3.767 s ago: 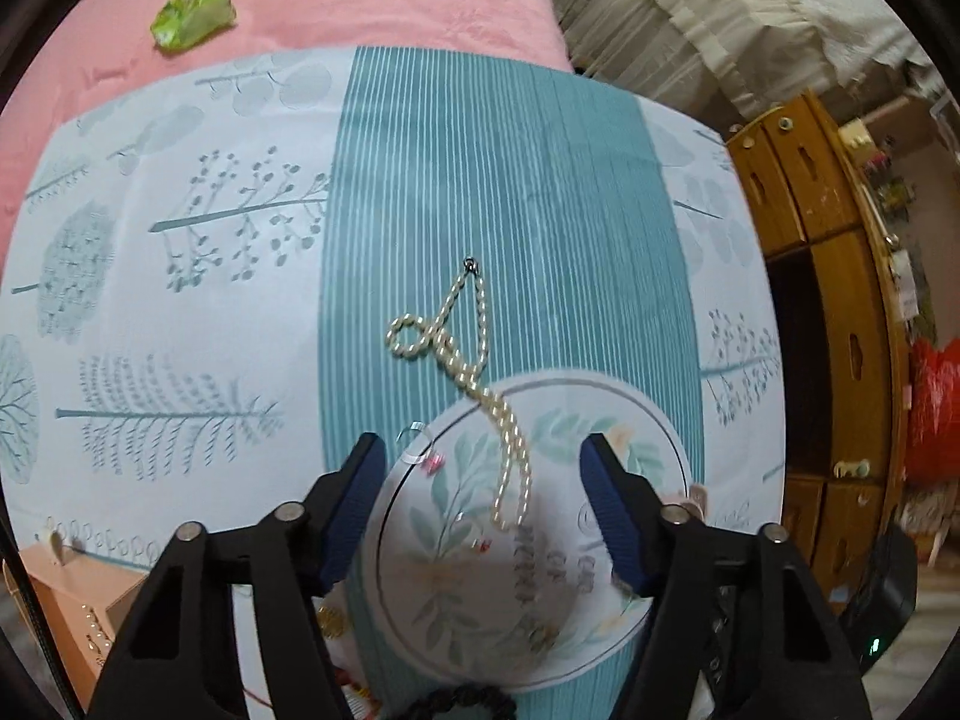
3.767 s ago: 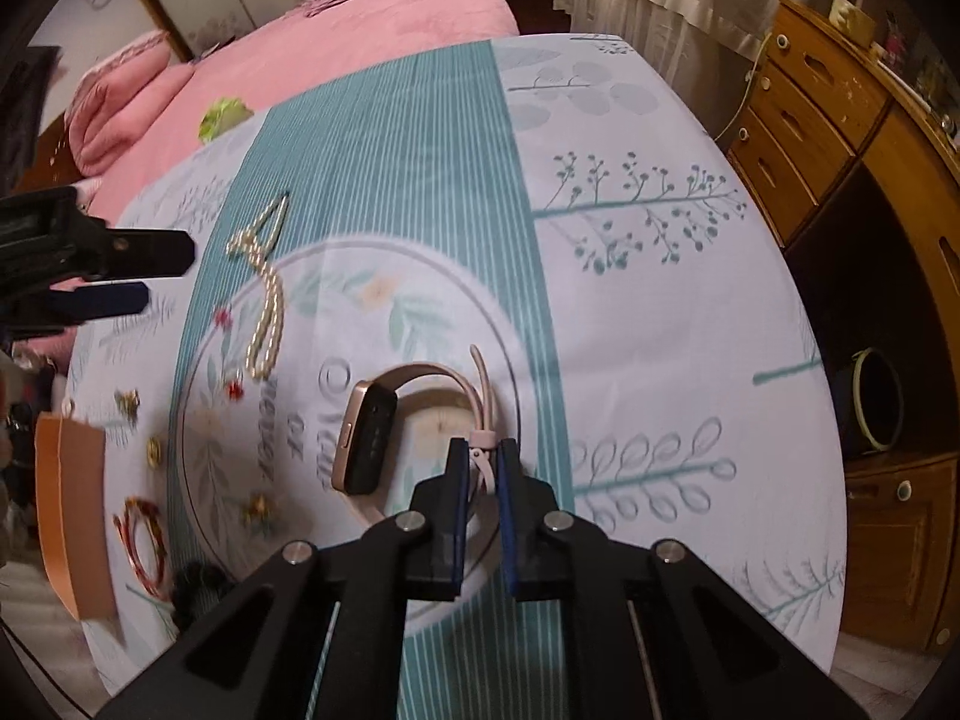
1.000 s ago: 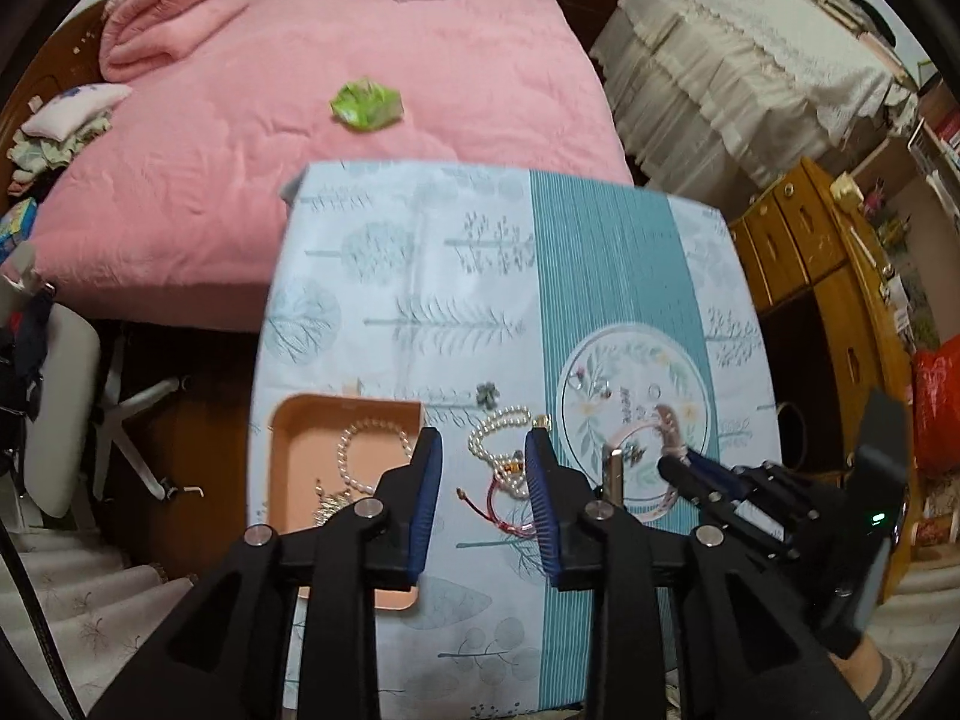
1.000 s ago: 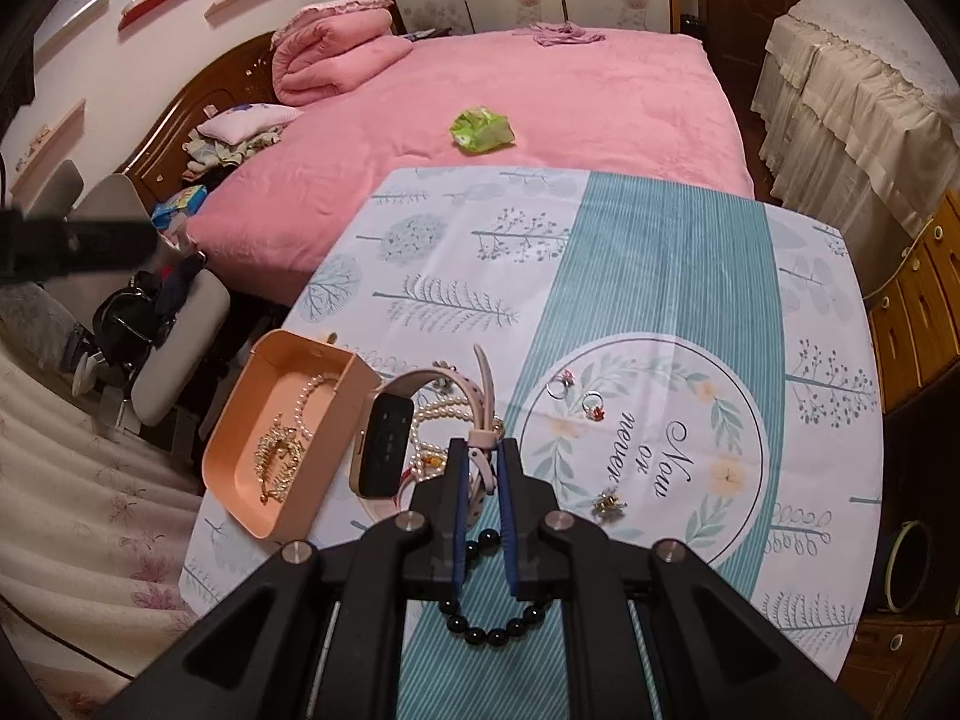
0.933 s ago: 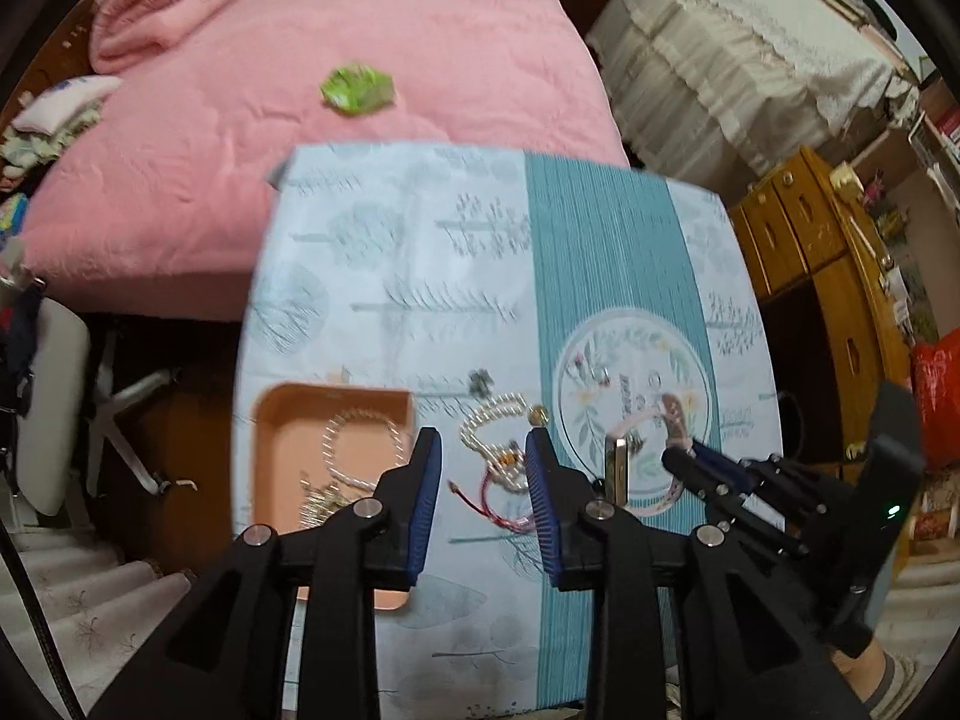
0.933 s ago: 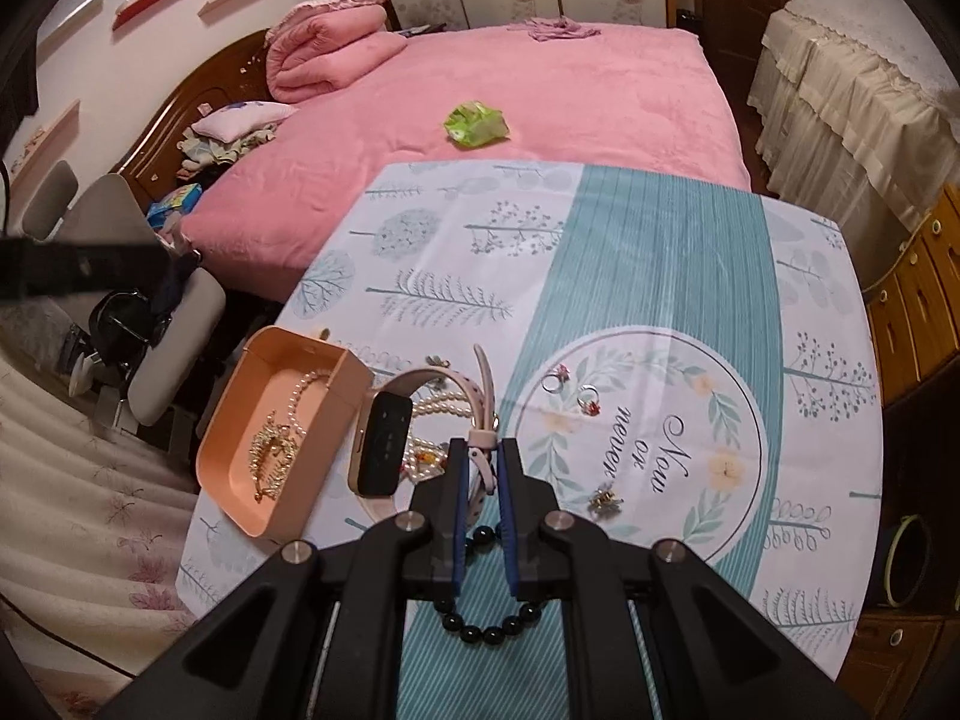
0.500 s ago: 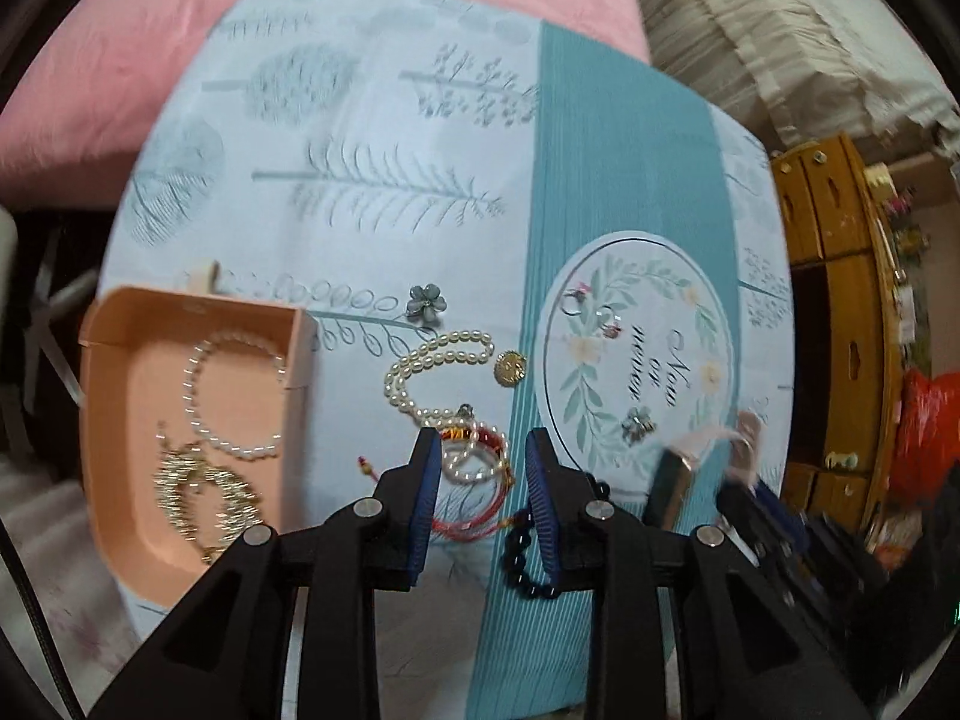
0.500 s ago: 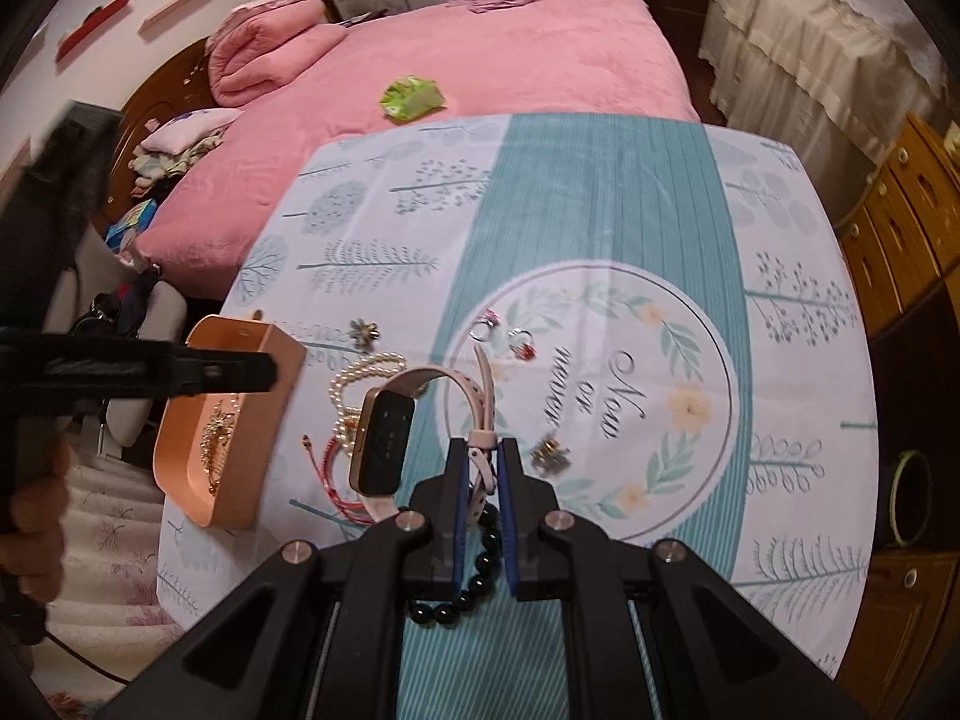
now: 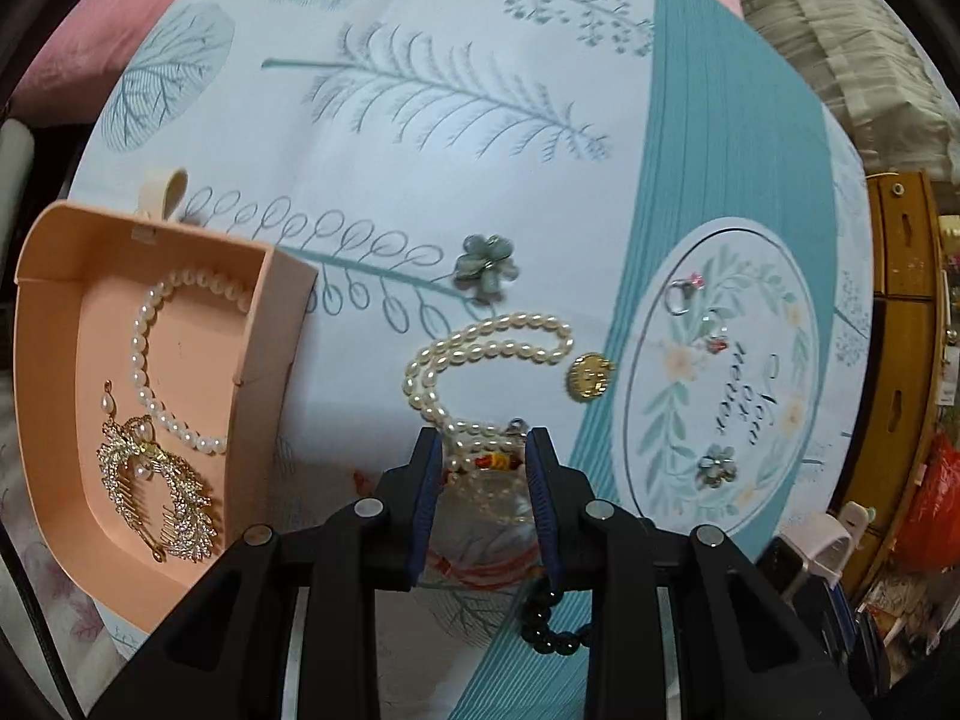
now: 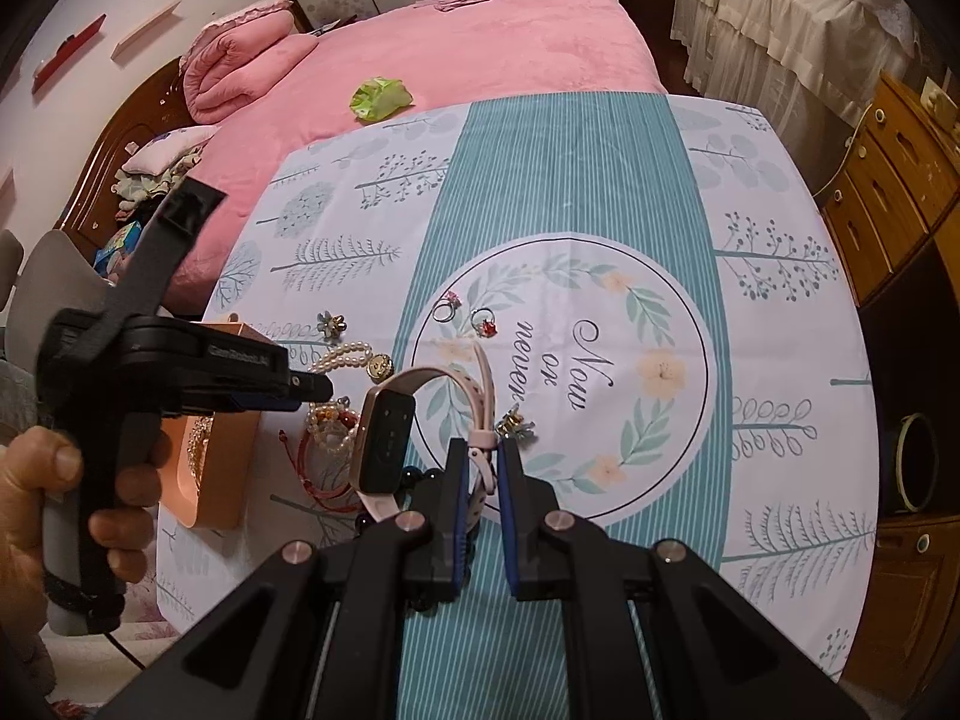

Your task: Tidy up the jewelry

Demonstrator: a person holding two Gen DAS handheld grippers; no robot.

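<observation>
Our right gripper point(image 10: 480, 474) is clamped on the pink watch point(image 10: 387, 438) strap, held above the tabletop point(image 10: 780, 324). Our left gripper point(image 9: 483, 468), part-open, straddles the pearl necklace point(image 9: 480, 348) without pressing it, with the peach tray point(image 9: 264, 360) at nine o'clock.

Pearl necklace point(image 9: 480, 354) lies looped beside peach tray point(image 9: 264, 360)

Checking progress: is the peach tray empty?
No. The peach tray holds a white pearl bracelet and a gold rhinestone hair comb.
</observation>
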